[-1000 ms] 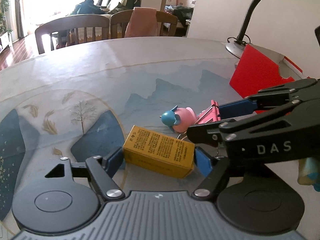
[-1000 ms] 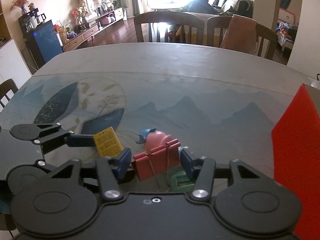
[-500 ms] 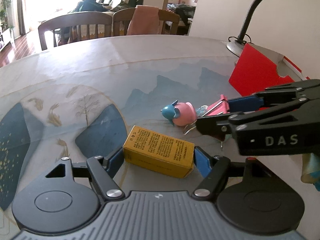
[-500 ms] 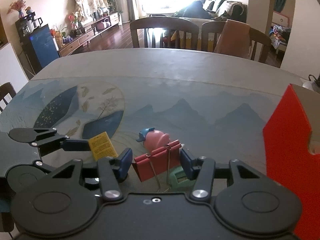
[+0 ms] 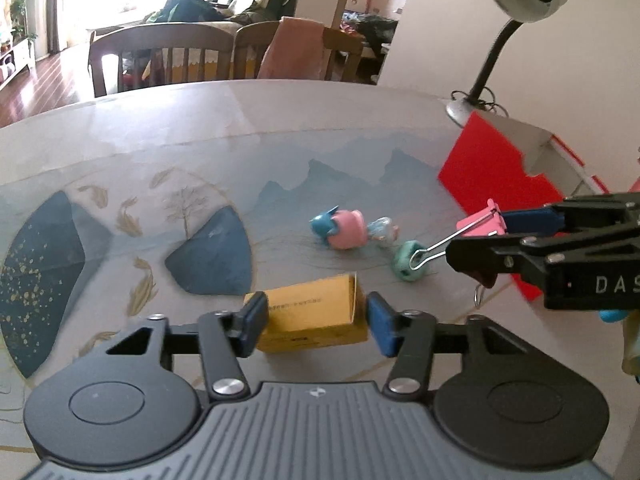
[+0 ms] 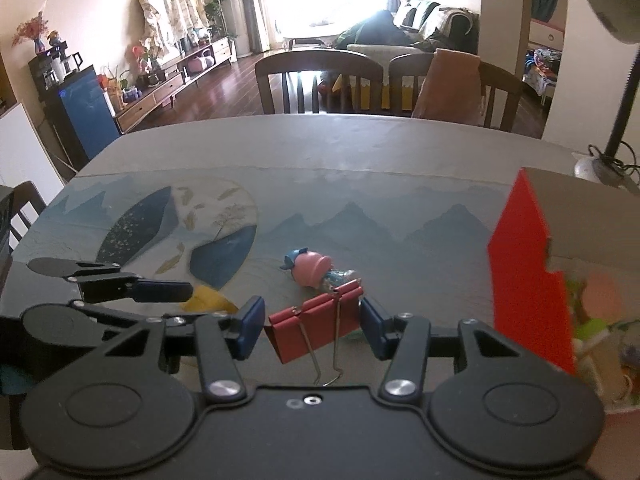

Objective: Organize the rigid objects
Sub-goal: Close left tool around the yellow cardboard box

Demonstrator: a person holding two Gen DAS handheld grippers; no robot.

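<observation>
The pink-red metal binder clip (image 6: 316, 330) sits crosswise between the blue pads of the right gripper (image 6: 312, 326), which pinches it by its ends, clear of the table, wire handles trailing back toward the camera. The open red cardboard box (image 6: 528, 280) stands ahead and to that gripper's right, already holding small items. To do this step well, I judge the clip should travel level over the box's notched wall before the pads part, since the loose handles could snag the rim.

The yellow rectangular carton (image 5: 314, 318) is held endwise in the left gripper (image 5: 314, 322), seemingly lifted; the box lies well ahead to its right.

Ahead of both grippers, a pink-and-blue plastic toy figure (image 5: 340, 230) and a mint-green ring-shaped piece (image 5: 408, 266) lie on the painted landscape tabletop (image 5: 200, 160).
</observation>
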